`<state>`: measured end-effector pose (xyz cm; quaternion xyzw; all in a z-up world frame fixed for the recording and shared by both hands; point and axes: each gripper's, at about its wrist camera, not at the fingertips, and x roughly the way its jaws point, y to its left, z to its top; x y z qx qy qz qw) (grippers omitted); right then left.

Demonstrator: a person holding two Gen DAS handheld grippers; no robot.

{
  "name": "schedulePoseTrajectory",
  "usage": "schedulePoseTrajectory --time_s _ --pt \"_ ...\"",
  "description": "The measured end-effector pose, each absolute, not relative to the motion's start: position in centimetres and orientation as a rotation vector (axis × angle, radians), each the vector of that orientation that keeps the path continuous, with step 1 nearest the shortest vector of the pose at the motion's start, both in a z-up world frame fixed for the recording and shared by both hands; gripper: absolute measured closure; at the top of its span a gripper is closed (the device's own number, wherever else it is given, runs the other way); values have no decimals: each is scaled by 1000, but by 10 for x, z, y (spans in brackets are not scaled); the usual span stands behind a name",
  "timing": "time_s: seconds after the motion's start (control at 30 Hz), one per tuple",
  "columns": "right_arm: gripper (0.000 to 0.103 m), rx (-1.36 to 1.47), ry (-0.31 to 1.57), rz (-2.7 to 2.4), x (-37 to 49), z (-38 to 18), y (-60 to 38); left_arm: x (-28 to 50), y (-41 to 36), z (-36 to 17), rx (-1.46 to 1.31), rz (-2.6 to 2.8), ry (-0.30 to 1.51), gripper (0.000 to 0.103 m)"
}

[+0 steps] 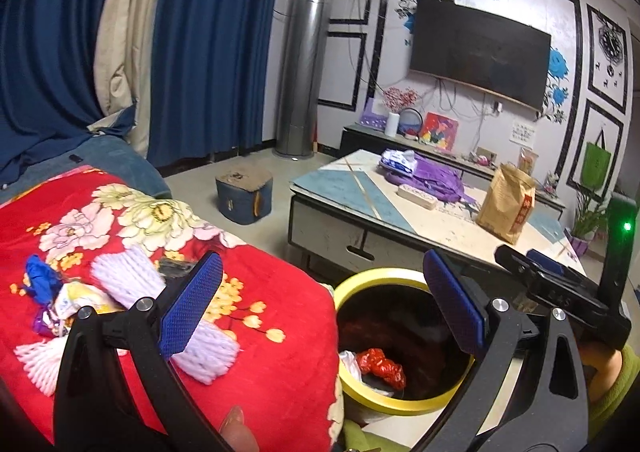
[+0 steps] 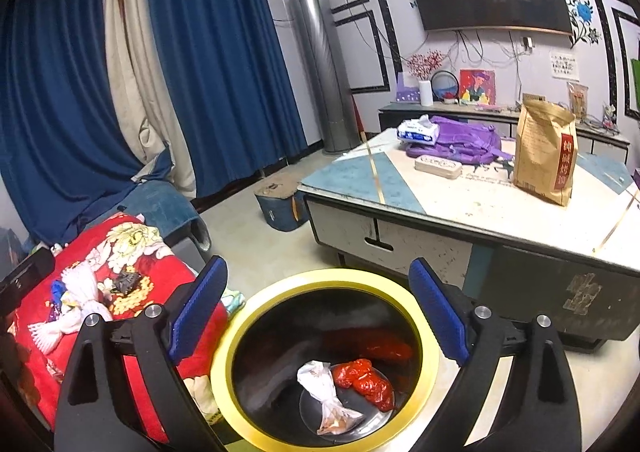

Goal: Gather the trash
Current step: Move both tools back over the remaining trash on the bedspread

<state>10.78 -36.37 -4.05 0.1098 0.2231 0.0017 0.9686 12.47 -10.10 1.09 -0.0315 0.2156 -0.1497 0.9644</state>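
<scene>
Both grippers spread, holding nothing. Right gripper (image 2: 318, 312) hangs over the yellow-rimmed bin (image 2: 236, 348), which holds two pieces: a red wrapper (image 2: 366, 382) and a white one (image 2: 324, 392). Remaining trash pile (image 1: 80, 292) lies left of the bin on the red blanket (image 1: 260, 272), nearer the left gripper (image 1: 320, 304): roughly three foam nets plus two or three wrappers; nets' long axis runs near-right to far-left.

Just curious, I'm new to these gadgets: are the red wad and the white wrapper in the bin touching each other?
Touching. The right wrist view looks down into the bin: the red wad presses against the white wrapper, with no gap visible.
</scene>
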Motion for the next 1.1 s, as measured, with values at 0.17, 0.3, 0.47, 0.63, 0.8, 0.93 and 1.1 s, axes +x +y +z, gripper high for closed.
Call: schedulePoseTrajectory --time_s 0.17,0.3,0.47,0.63,0.8,0.93,1.1 --pt "10 210 406 17 98 -29 -353 122 -85 17 -92 -274 421 11" --pt "9 185 393 32 95 -22 -340 119 -71 22 -114 -252 406 11" --pt "7 158 375 55 92 -16 -321 112 -54 29 -130 -214 379 11" --pt "7 131 371 103 94 -9 -298 108 -33 35 -144 -164 350 11" --pt "7 115 376 158 97 -2 -273 109 -10 39 -166 -113 342 11" --pt "7 107 379 206 101 4 -251 107 9 39 -182 -73 330 11" --pt "7 98 395 272 106 7 -223 107 30 38 -206 -30 333 11"
